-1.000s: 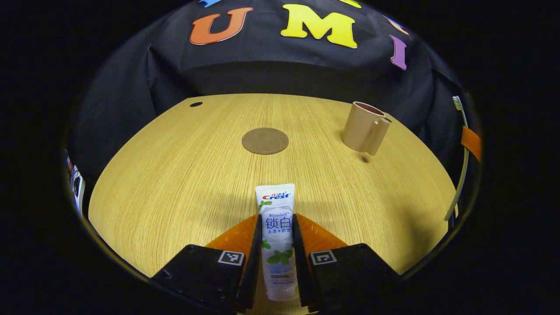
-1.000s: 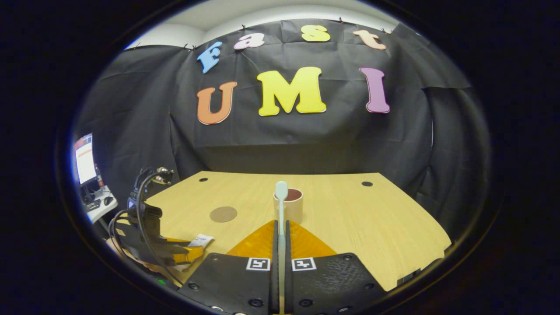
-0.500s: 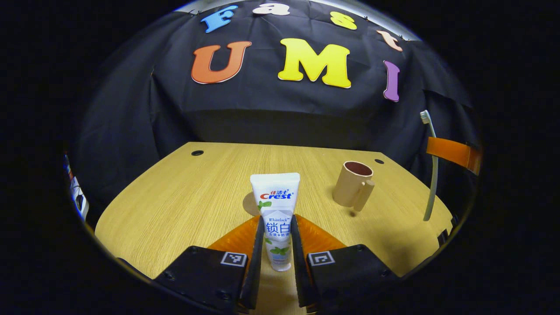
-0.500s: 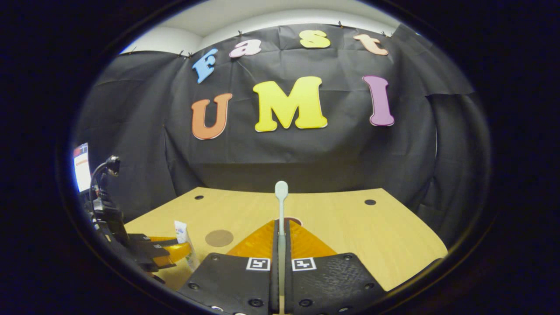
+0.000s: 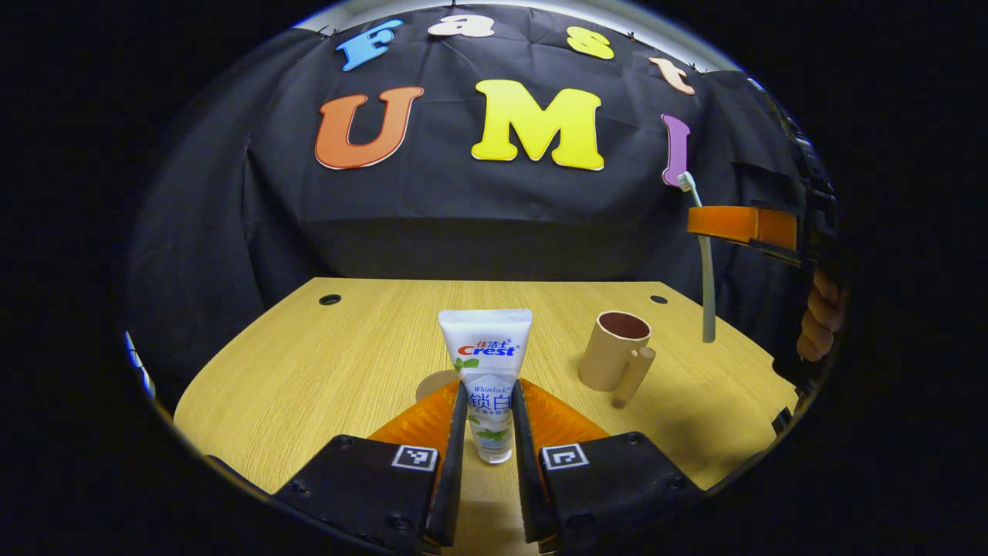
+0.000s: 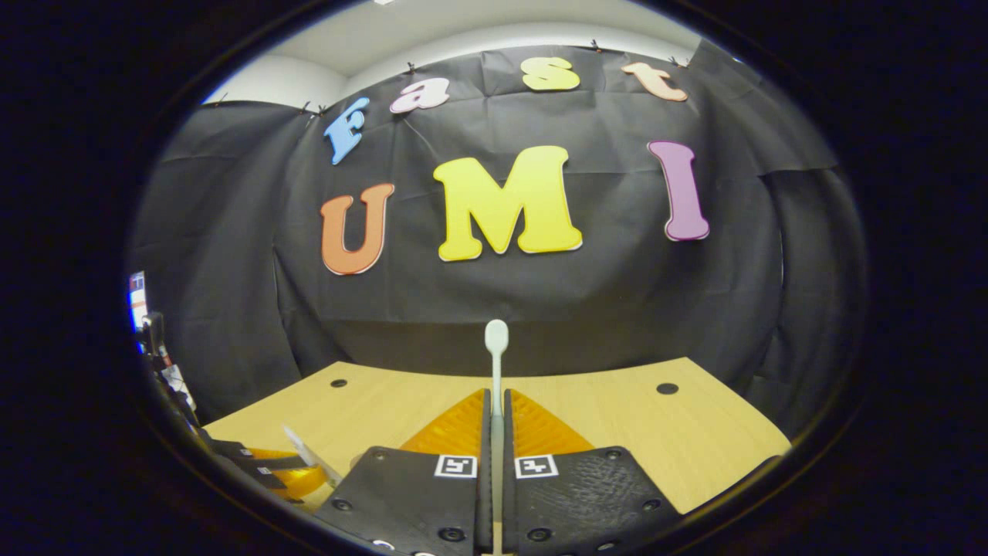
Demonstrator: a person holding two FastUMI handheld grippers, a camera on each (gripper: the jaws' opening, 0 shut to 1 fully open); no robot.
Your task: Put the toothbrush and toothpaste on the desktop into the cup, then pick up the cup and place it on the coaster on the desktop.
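The left gripper pinched the toothpaste between both fingers, tube upright and lifted clear of the desk. The right gripper was pressed onto the toothbrush, whose handle ran up between its fingers. From the left gripper view, that brush hung vertically with its lower end just above and to the right of the cup, which stood upright and empty on the desk. The coaster lay mostly hidden behind the tube, well apart from the cup. Both items were picked up, but neither was in the cup. Left to do: drop in brush and paste, then carry the cup to the coaster.
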